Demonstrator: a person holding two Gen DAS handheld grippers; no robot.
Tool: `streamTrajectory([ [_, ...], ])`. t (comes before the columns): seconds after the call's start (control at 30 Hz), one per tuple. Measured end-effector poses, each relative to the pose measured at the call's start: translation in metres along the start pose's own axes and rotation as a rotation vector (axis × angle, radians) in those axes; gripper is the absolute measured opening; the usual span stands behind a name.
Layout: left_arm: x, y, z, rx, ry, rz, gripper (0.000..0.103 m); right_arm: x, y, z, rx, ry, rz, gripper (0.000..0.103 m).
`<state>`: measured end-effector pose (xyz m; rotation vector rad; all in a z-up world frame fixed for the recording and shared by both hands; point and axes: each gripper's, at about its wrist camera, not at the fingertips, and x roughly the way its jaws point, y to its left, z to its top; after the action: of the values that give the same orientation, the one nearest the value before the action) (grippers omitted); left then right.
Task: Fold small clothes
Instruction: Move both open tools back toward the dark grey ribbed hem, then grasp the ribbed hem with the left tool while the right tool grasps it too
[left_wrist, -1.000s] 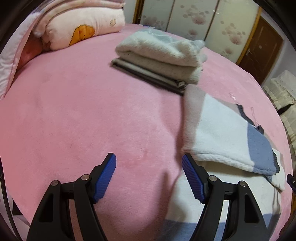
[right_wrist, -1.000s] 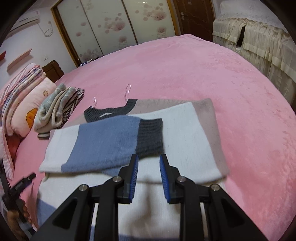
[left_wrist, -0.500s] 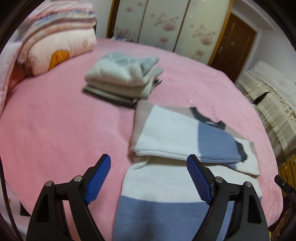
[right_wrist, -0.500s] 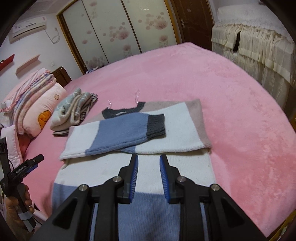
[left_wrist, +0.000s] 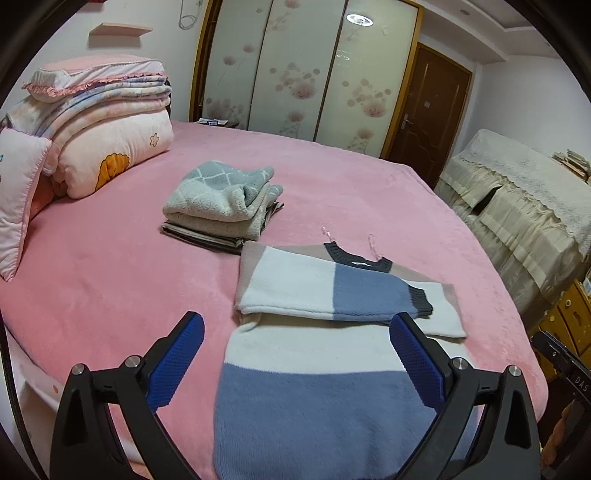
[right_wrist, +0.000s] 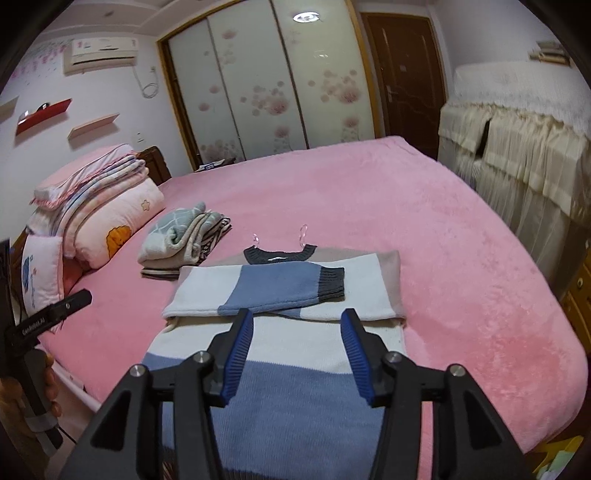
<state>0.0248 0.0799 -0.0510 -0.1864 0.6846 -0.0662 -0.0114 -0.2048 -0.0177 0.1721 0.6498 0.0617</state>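
Left wrist: left gripper (left_wrist: 295, 354) jaws wide, holding nothing, above sweater hem | right gripper (right_wrist: 297, 354) jaws apart, empty | sweater (left_wrist: 317, 369) flat on pink bed (left_wrist: 110, 277), sleeves crossed over chest so body folds next | hem nearest, likely pickup edge | folded stack (left_wrist: 221, 203) beyond collar, finished pile

Sweater (left_wrist: 325, 373): broad blocks of white, blue and beige, with dark grey ribbed collar and cuff. Bed cover (left_wrist: 110, 295): plain pink. Folded towel (left_wrist: 218, 195) atop the pile: grey-green with a white diamond grid, over a dark striped piece. Rolled quilt (left_wrist: 114, 155): pale pink with an orange cartoon figure and a small flower. Wardrobe doors (right_wrist: 258, 85): frosted white with pink blossoms, framed in golden wood. Gripper pads (right_wrist: 238, 356): blue on black arms.
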Motion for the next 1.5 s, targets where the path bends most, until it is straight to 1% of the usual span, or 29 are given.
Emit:
streamTrajectory([
  [0.13, -0.018, -0.001, -0.011, -0.001, -0.003, 0.004, 0.1, -0.023, 0.007, -0.006, -0.043, -0.033, -0.009, 0.05],
  [0.23, -0.028, 0.001, -0.02, -0.003, -0.01, -0.021, 0.1, -0.039, 0.011, -0.011, -0.071, -0.067, -0.014, 0.05],
  [0.37, -0.034, 0.0, -0.03, 0.029, 0.005, -0.011, 0.1, -0.058, 0.015, -0.02, -0.109, -0.115, -0.033, 0.051],
  [0.4, -0.037, 0.0, -0.033, 0.04, 0.008, -0.013, 0.1, -0.061, 0.016, -0.022, -0.114, -0.123, -0.036, 0.053],
  [0.5, -0.043, -0.002, -0.042, 0.061, 0.009, -0.02, 0.1, -0.066, 0.017, -0.029, -0.122, -0.126, -0.024, 0.057],
  [0.67, -0.044, 0.0, -0.057, 0.075, 0.001, -0.044, 0.1, -0.067, 0.013, -0.043, -0.146, -0.109, -0.019, 0.057],
  [0.73, -0.041, 0.003, -0.065, 0.087, -0.004, -0.047, 0.1, -0.061, 0.006, -0.054, -0.148, -0.079, -0.018, 0.057],
  [0.83, -0.027, 0.007, -0.079, 0.116, 0.032, -0.042, 0.1, -0.048, -0.005, -0.073, -0.14, -0.036, -0.021, 0.057],
  [0.9, -0.012, 0.013, -0.091, 0.126, 0.077, -0.04, 0.1, -0.035, -0.016, -0.089, -0.131, 0.003, -0.033, 0.057],
  [0.97, 0.005, 0.024, -0.107, 0.115, 0.134, -0.068, 0.1, -0.019, -0.029, -0.107, -0.118, 0.054, -0.034, 0.057],
  [1.0, 0.013, 0.029, -0.114, 0.111, 0.163, -0.08, 0.1, -0.011, -0.036, -0.116, -0.112, 0.087, -0.043, 0.057],
  [1.1, 0.035, 0.041, -0.136, 0.106, 0.235, -0.077, 0.1, 0.012, -0.056, -0.141, -0.068, 0.189, -0.044, 0.057],
  [1.2, 0.053, 0.053, -0.158, 0.079, 0.312, -0.071, 0.098, 0.024, -0.071, -0.16, -0.024, 0.251, -0.055, 0.057],
  [1.27, 0.065, 0.06, -0.17, 0.045, 0.368, -0.087, 0.097, 0.028, -0.078, -0.169, 0.0, 0.277, -0.057, 0.057],
  [1.3, 0.07, 0.064, -0.175, 0.024, 0.394, -0.098, 0.094, 0.03, -0.081, -0.173, 0.009, 0.289, -0.056, 0.057],
  [1.37, 0.078, 0.07, -0.185, -0.01, 0.428, -0.124, 0.092, 0.034, -0.086, -0.181, 0.032, 0.318, -0.049, 0.057],
  [1.5, 0.091, 0.079, -0.201, -0.072, 0.467, -0.171, 0.084, 0.044, -0.092, -0.192, 0.067, 0.37, -0.02, 0.057],
])
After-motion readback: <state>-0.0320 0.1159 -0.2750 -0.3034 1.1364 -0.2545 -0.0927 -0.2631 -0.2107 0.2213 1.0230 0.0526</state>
